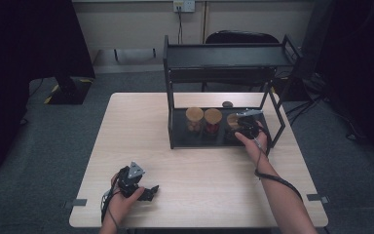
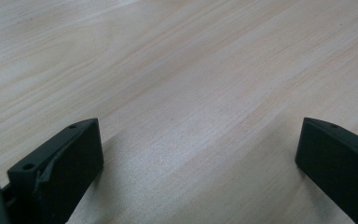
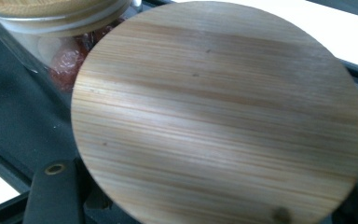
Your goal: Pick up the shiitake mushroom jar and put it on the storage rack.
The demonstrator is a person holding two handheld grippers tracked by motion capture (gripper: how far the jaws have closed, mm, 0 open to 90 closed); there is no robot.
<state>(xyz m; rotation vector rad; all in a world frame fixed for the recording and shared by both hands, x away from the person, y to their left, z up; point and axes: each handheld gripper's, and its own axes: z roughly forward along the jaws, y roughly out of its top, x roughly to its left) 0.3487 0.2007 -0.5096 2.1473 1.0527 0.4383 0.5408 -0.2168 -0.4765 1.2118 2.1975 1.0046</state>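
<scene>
— Nearest us, what's the left gripper [image 1: 148, 193] doing?

— Resting low over the table [image 1: 204, 175] at the near left corner, held in the left hand [image 1: 121, 200]. Its own view has the jaws spread wide over bare wood, nothing between them.

— And the right gripper [image 1: 246, 127]?

— Reached into the lower shelf of the black rack [image 1: 171, 97], at the right end of the row of jars. Left jar [image 1: 194, 119] and middle jar [image 1: 213, 120] stand side by side with wooden lids; the middle one holds something red.

— The third one?

— Right jar [image 1: 232, 122] is partly behind the gripper. In the right gripper view its round wooden lid [image 3: 219, 116] sits very close, with the jaws low at either side of it. I cannot tell whether they press on it or stand clear.

— Anything else on the table?

— Small dark disc [image 1: 227, 104] behind the rack's lower shelf.
</scene>
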